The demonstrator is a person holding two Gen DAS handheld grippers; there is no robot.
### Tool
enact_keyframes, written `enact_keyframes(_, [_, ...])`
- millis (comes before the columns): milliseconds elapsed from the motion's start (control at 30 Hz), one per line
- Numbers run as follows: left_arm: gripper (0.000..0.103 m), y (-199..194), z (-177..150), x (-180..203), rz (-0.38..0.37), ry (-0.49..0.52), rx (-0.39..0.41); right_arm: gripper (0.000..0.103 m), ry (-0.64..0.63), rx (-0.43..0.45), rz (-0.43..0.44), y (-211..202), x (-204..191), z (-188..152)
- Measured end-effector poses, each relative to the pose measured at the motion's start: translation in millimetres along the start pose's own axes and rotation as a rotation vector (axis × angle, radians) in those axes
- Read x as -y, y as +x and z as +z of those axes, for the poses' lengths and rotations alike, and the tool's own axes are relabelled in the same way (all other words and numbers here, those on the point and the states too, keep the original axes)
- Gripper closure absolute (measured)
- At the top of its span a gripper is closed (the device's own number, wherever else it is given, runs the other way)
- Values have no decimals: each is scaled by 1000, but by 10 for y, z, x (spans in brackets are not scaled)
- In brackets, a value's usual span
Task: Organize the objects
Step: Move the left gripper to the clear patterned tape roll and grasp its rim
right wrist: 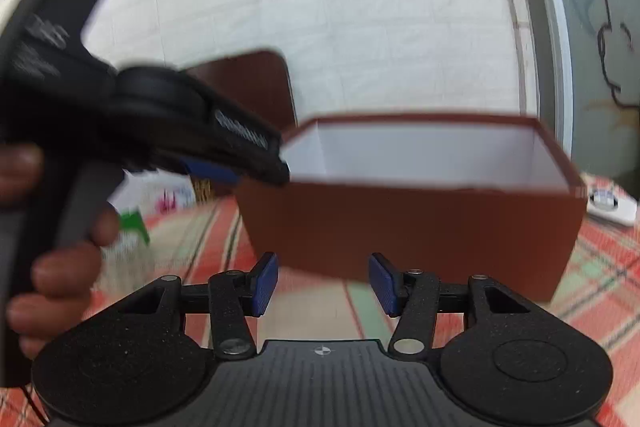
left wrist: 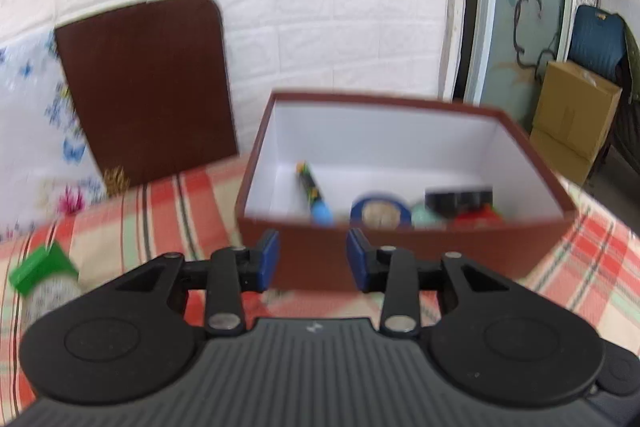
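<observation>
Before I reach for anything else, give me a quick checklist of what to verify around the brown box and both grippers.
1. Left gripper empty, jaws apart: ok.
2. Right gripper empty, jaws apart: ok.
3. Brown box open on top, lid leaning against the wall: ok.
4. Marker, blue tape roll and the black item inside the box: ok.
5. Green-capped bottle put away: not ok, it lies on the tablecloth left of the box.
6. Room for the bottle: ok, left half mostly bare.

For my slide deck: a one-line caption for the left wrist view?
Open left gripper faces a brown box holding a tape roll and pen.
</observation>
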State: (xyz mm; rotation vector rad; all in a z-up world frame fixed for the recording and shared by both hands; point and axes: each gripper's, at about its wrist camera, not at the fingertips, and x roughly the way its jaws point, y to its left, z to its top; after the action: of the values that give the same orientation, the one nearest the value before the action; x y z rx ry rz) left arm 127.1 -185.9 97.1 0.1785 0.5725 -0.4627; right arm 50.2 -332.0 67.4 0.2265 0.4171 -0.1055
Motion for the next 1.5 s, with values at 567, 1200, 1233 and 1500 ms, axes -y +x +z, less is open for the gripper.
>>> enact_keyframes(567, [62, -7, -989, -717, 180, -136, -204, 42, -121, -179, 13, 65, -271, -345])
enact_keyframes(1200, [55, -175, -1224, -967, 231, -137, -139, 38, -264, -196, 11, 88, -662, -456])
enact_keyframes(1233, [55, -191, -1238, -992, 235, -140, -136, 38, -270, -197, 16, 87, -694, -463])
enact_keyframes(1500, [54, -308, -1337, -1202, 270, -158, -119, 39, -319, -203, 60, 92, -933, -498])
